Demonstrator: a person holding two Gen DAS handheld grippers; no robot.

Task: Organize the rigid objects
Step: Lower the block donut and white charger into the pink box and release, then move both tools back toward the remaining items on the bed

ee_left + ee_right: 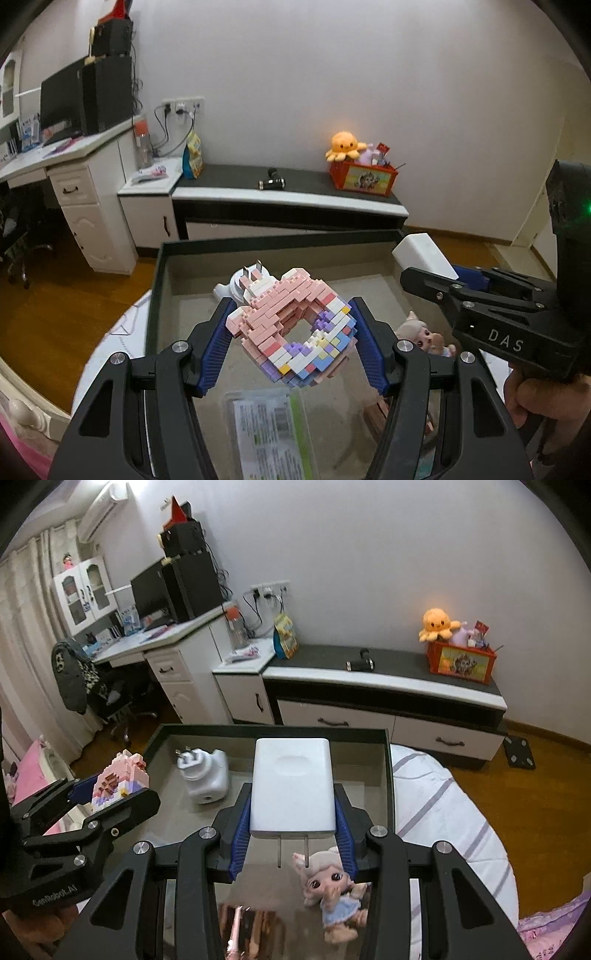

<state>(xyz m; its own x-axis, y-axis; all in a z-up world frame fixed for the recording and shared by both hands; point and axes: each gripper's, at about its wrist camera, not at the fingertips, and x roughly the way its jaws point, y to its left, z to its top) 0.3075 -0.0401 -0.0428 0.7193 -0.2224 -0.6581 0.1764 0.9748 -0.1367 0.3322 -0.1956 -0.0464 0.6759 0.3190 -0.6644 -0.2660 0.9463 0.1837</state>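
My left gripper [291, 332] is shut on a pink, white and purple brick-built model [291, 325] and holds it above the dark-rimmed box [273, 242]. It also shows at the left in the right wrist view [120, 779]. My right gripper [291, 834] is shut on a large white charger [291, 786], prongs pointing back at me, held above the same box [266, 730]. The charger's end shows in the left wrist view [424, 254]. A second white plug adapter [205, 775] lies in the box's far left part. A small big-eyed doll [332, 890] lies on the box floor under the right gripper.
A clear plastic case with a printed label [269, 428] lies in the box near me. A pink shiny item [240, 930] lies at the box's near edge. The box rests on a striped white bed cover [443, 812]. A low cabinet [388, 686] with a toy bin [461, 661] stands behind.
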